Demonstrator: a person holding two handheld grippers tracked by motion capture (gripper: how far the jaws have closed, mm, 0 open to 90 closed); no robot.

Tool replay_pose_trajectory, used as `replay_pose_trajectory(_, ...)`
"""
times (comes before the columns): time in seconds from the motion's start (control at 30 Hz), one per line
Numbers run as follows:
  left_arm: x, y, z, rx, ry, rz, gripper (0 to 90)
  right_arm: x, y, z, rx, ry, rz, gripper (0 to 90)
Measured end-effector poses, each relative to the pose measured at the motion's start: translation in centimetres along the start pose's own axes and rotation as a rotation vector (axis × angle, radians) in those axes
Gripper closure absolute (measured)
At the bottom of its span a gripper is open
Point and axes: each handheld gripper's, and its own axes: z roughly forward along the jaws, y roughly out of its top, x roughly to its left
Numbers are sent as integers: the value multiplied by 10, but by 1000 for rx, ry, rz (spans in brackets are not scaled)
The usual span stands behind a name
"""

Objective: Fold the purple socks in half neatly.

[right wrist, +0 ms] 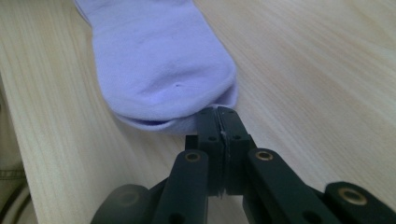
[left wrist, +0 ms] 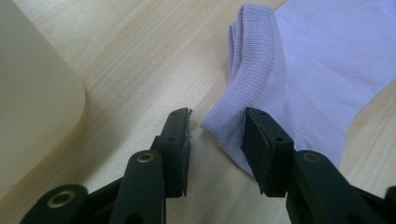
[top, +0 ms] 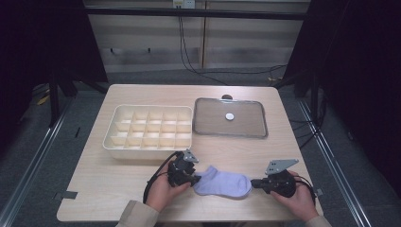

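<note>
High view: a small lilac knitted ankle sock (top: pixel 223 184) lies flat near the front edge of the pale wooden table (top: pixel 94 189), between the left gripper (top: pixel 195 180) at its cuff and the right gripper (top: pixel 254 183) at its toe. Behind it stand a cream plastic divided tray (top: pixel 149 130) and a clear rectangular lid (top: pixel 231 118).

Left gripper view: jaws part-open, astride the cuff corner; pads not pressing.

Right gripper view: jaws closed together, pinching the toe edge.

No readable text or labels.
</note>
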Motion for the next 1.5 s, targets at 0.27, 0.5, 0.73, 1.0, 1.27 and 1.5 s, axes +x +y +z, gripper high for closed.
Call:
replay_pose_trajectory(0.27,-3,2,0,25,-49,-23,813,0,0,5,17,10,-5,880)
replay_pose_trajectory(0.5,1,0,-2,32,-93,-83,832,0,1,6,16,17,-3,879)
replay_pose_trajectory(0.73,1,2,-12,28,-134,-101,832,0,3,7,13,26,-9,879)
replay_pose_trajectory(1.0,1,4,-23,23,-160,-96,829,2,7,7,3,44,-27,879)
replay_pose_trajectory(1.27,2,5,-30,4,-185,-123,829,5,9,10,3,57,-39,879)
replay_pose_trajectory(1.5,0,8,-34,-8,-183,-123,830,8,11,15,3,68,-43,879)
